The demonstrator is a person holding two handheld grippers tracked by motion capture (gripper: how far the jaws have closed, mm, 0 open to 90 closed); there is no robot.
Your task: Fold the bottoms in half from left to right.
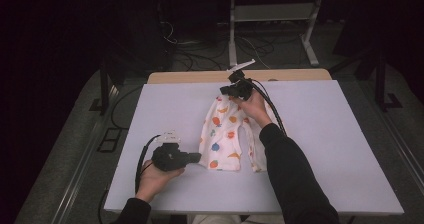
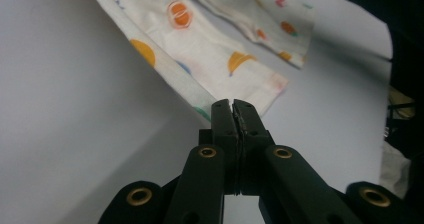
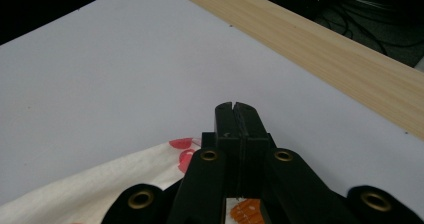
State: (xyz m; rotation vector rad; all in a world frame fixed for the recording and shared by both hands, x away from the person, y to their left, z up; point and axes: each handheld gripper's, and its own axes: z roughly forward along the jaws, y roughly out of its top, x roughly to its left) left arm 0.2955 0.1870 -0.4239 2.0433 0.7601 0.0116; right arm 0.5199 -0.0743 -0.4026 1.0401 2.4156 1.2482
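A small white cloth [image 1: 225, 136] with orange, red and blue spots lies flat near the middle of the worktop [image 1: 325, 134]. It looks like little baby pants, with two legs that point toward the person.

The left gripper [image 1: 196, 157] sits at the near left corner of the cloth, right at the hem of one leg. In the left gripper view its jaws are pressed together, and the cloth's edge lies just past the tips. I cannot tell for sure if a bit of hem is pinched in them.

The right gripper [image 1: 226, 90] is at the far end of the cloth, by the waist. In the right gripper view its jaws are together too, and the cloth lies under them. I cannot tell if they grip it.

The cloth looks thin, soft and very light. It will bend and sag when it is lifted, and it will not break. It may slide on the smooth worktop. The best places to hold it are the edges and corners, like the hem or the waist band, where the cloth is thicker.
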